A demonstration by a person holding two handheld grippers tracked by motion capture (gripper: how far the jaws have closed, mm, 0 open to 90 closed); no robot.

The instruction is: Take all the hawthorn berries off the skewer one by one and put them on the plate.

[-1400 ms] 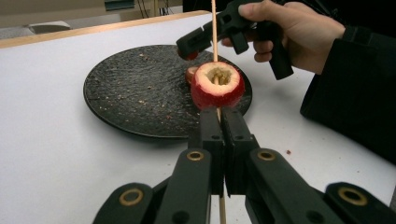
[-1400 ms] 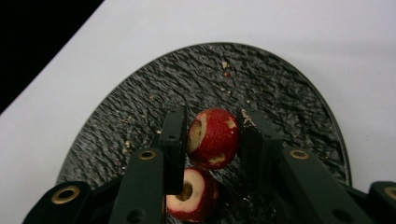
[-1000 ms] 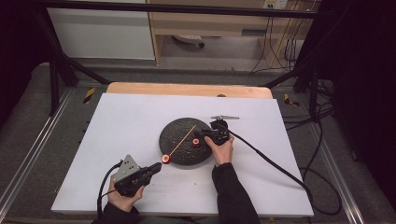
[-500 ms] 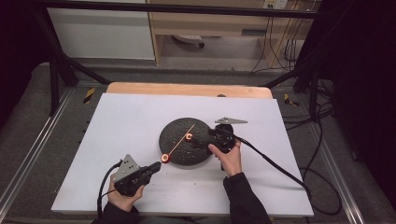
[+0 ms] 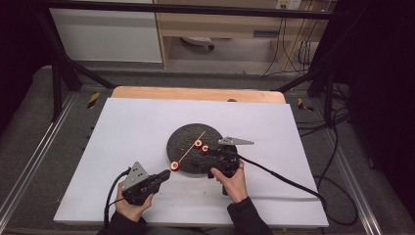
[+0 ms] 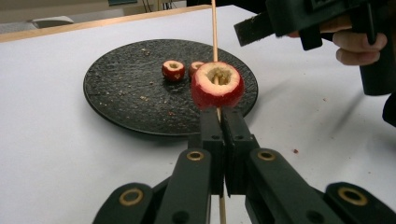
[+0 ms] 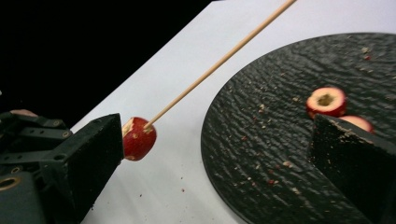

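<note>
Now L gripper [image 6: 219, 128] grips skewer [image 6: 214, 28]; R gripper [image 5: 211, 157] open.

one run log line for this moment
left gripper: shut on skewer | fruit piece threaded | right gripper: open, just opened | two pieces on plate

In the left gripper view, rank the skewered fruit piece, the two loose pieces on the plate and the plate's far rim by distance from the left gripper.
1. Skewered fruit piece, just above the left gripper.
2. Two loose pieces, mid-plate; too close to call between them.
3. Plate's far rim, at the back.
</note>
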